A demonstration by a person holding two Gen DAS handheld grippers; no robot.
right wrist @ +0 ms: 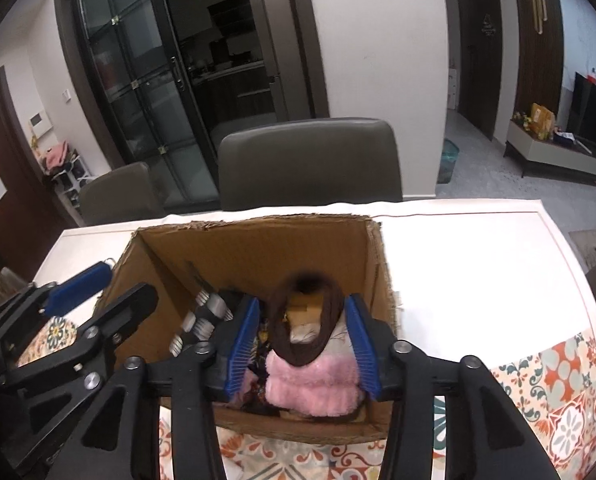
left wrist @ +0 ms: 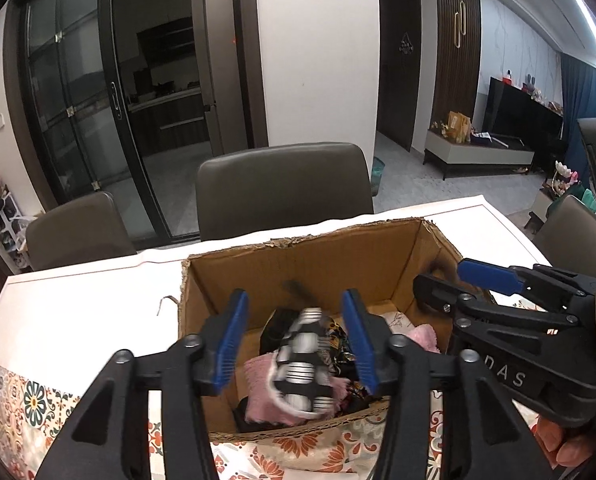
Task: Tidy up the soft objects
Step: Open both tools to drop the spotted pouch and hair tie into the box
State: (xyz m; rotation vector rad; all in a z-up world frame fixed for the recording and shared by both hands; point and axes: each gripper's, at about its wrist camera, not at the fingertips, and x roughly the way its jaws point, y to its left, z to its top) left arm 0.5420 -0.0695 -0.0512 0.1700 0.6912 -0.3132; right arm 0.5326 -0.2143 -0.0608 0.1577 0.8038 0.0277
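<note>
Several soft items are already gathered in the cardboard box [left wrist: 382, 264]; a striped cloth [left wrist: 304, 360] is seen between the left gripper [left wrist: 298, 344]'s half-parted blue pads, apparently released; a dark brown band [right wrist: 306, 320] is seen between the right gripper [right wrist: 304, 344]'s similarly parted pads; no loose items are seen on the table [right wrist: 478, 260].

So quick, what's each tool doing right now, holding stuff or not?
Left tool: open over the box, the striped sock loose between its sides.
Right tool: open, the brown loop loose between its sides.
</note>
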